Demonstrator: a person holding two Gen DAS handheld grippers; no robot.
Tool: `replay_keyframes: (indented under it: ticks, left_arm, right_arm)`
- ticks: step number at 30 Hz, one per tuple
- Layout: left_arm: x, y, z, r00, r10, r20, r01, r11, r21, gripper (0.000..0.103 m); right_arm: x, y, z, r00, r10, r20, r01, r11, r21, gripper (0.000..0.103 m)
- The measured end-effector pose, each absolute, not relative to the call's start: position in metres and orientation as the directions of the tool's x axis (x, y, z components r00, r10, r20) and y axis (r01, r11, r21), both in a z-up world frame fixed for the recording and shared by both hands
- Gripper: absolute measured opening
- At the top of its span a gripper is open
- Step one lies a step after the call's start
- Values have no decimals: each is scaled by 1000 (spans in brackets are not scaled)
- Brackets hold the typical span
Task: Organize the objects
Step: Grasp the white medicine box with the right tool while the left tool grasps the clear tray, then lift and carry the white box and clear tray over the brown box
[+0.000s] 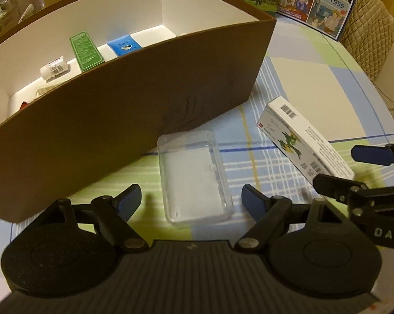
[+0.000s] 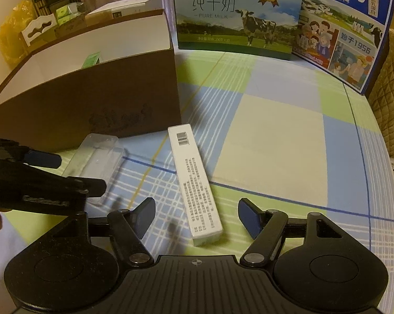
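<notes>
Your left gripper [image 1: 190, 200] is wide open and holds nothing. The clear plastic tray [image 1: 194, 175] lies flat on the checked tablecloth [image 1: 301, 83], right in front of that gripper and between its two fingers. The fingers do not touch it. The far end of the tray sits just beside the front wall of the big brown box [image 1: 134, 115].

Your right gripper [image 2: 197, 218] is wide open too, and it holds nothing. The long white box [image 2: 194, 180] lies flat on the cloth between its fingers, with the near end closest to you and the far end near the corner of the brown box. From your left camera you can see the same white box has a green and yellow picture on one side, and your right gripper's two fingers sit at its near end, one on each side.

The brown box is open on top and white inside. In it you can see a green packet [image 1: 85, 51] leaning on the back wall, a blue packet [image 1: 123, 45] next to it, and a small white bottle [image 1: 54, 68] lying on its side.

Behind the table stand two milk cartons [image 2: 236, 15] with cows on them.
</notes>
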State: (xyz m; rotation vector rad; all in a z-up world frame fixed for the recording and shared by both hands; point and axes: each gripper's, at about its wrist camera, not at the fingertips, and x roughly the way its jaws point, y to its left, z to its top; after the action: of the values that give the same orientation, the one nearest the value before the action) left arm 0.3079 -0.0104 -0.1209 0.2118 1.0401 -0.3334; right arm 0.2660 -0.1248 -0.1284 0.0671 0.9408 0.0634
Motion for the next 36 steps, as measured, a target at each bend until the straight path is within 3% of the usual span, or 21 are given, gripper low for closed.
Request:
replay_keyframes:
  ticks: [11,12,16,19,36]
  left_arm:
    - [320,-18,-129,482,-158,-862,378,925,42,59]
    - [320,-18,-129,482,-160,-862,381,924,42,53]
    - [316,-15,-129,479,-150,-865,386,921,55,52]
    - [309,-7,-128,471,-154,-868,385,922,46,52]
    - [235,49,-119,392,-164,-905,350,936,-17,52]
  right_arm:
    - [280,-121,-131,594,78,-800,-62,997,52,60]
    - [282,-121,-132,592,77,-802,-66,997,47,56]
    - [285,-118,-138,575,72,-815,-77,996,34,28]
    - [280,-116,-139,574,75,-815,-84,996,32,23]
    - [205,-69,-134,442,238,-865,-271,954,125,23]
